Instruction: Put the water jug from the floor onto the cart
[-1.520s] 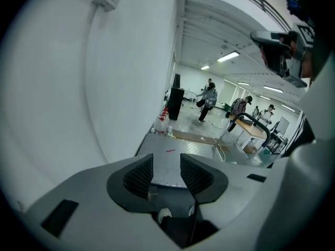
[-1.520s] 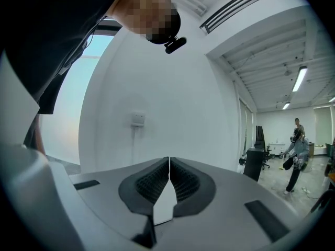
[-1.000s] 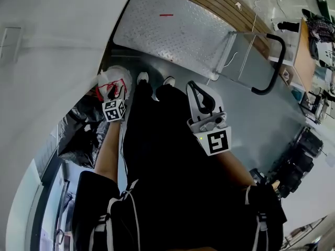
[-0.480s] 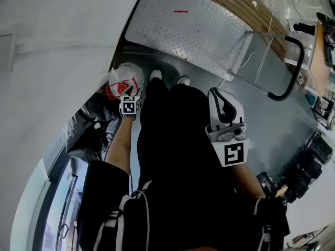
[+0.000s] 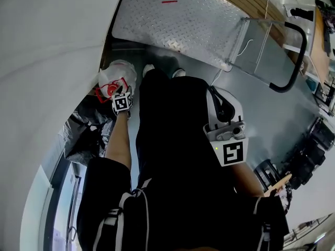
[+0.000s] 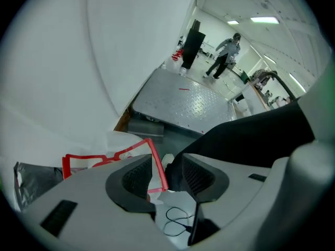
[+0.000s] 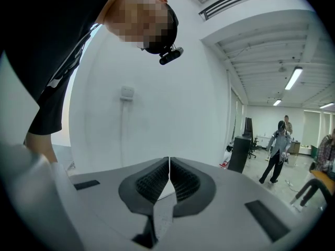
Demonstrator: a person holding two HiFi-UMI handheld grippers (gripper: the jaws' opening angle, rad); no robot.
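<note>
Left hand-held gripper (image 6: 166,165) agape near red-edged white bag (image 6: 94,160); right hand-held gripper (image 7: 169,166) closed

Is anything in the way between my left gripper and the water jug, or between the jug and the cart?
Nothing visible. The left gripper, open, is at the red handle of the water jug. Only a strip of floor separates the jug from the cart, whose near deck lies bare.
</note>
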